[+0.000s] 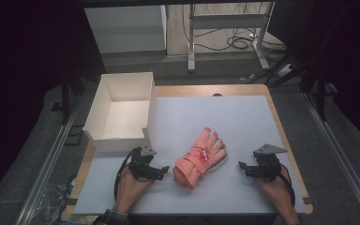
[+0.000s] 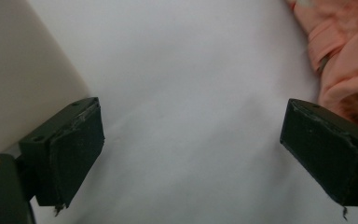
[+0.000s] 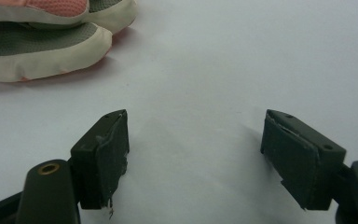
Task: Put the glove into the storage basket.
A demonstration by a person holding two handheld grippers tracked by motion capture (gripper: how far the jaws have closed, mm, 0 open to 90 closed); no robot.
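Both tongs point(image 1: 165, 169) point(image 1: 242, 167) agape — white mat point(image 1: 243, 122), gloves point(image 1: 200, 157) between.

The white-covered wooden bench point(image 1: 243, 117) is evenly lit from above; its surroundings sink into darkness. Both gripper views are soft, with faint shadows.

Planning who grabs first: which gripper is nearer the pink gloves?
Left. The left gripper sits just off the cuff end of the pink gloves, almost touching; the right gripper waits farther off, past their fingertips.
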